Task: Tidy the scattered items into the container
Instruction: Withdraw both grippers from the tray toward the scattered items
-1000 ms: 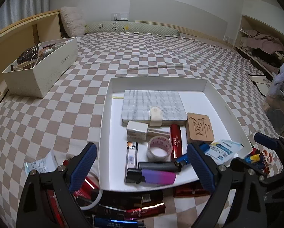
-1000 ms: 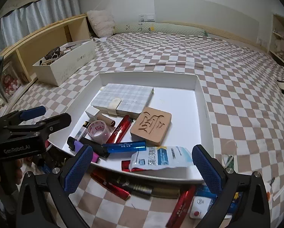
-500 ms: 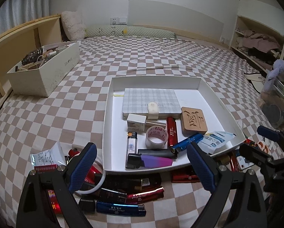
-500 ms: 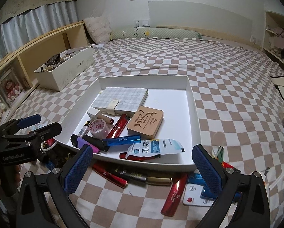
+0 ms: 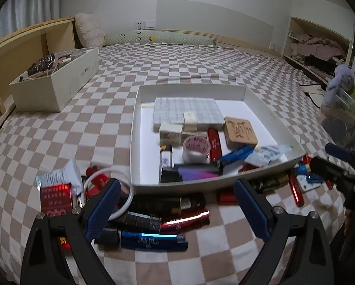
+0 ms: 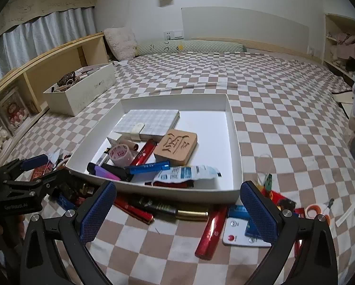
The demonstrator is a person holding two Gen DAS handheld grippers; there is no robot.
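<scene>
A white shallow tray (image 5: 191,89) (image 6: 175,98) lies on the checkered bedspread. It holds a plaid notebook (image 5: 187,112), a carved wooden block (image 6: 176,146), a tape roll (image 5: 196,148), lighters and a blue-white packet (image 6: 189,172). Scattered items lie in front of it: a blue lighter (image 5: 153,238), red and black lighters (image 5: 184,219), a white cable (image 5: 125,201), a red lighter (image 6: 210,231) and a white remote (image 6: 239,234). My left gripper (image 5: 177,211) is open and empty above the near pile. My right gripper (image 6: 177,211) is open and empty above the right pile.
A white box (image 5: 56,80) of odds and ends stands at the far left by a wooden shelf (image 5: 16,54). A red-white packet (image 5: 56,190) lies left of the pile. Scissors (image 6: 319,210) lie at the right. A plush toy (image 5: 341,78) and shelves stand far right.
Both grippers have pulled back and up from the tray, so more of the scattered pile in front of it shows. Both stay open and empty.
</scene>
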